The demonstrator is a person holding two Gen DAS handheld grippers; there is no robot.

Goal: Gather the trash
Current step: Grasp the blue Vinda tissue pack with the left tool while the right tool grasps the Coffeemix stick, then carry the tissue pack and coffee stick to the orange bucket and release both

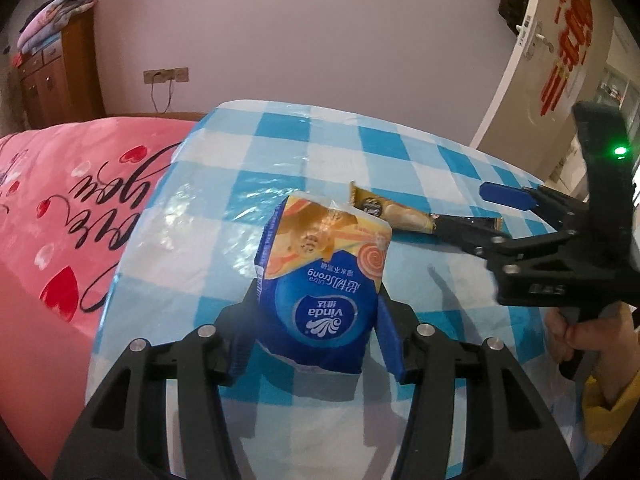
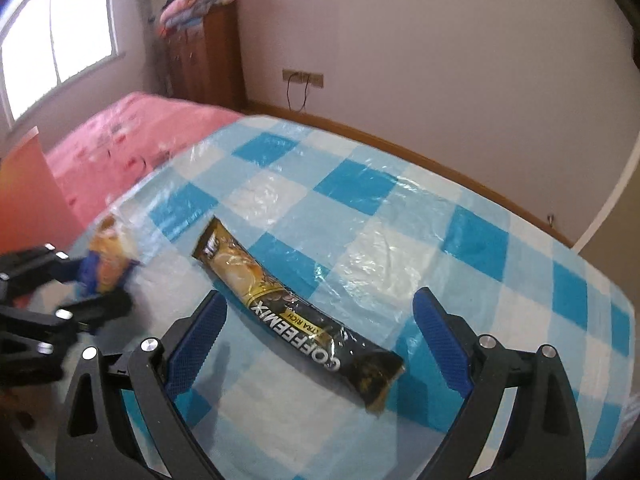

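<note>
My left gripper (image 1: 316, 320) is shut on a blue and yellow Vinda tissue packet (image 1: 320, 280) and holds it over the blue checked table (image 1: 400, 152). The packet also shows blurred at the left of the right wrist view (image 2: 108, 268), between the left gripper's fingers. A black and gold Coffeemix sachet (image 2: 296, 312) lies flat on the table. My right gripper (image 2: 320, 320) is open, with its blue pads on either side of the sachet. In the left wrist view the right gripper (image 1: 472, 216) is open around the sachet's (image 1: 392, 212) far end.
The table (image 2: 480, 240) is covered with a shiny plastic checked cloth. A pink bed (image 1: 60, 220) with hearts lies left of the table. A wooden cabinet (image 1: 60, 76) with folded blankets stands against the wall. A white door (image 1: 560, 60) is at the right.
</note>
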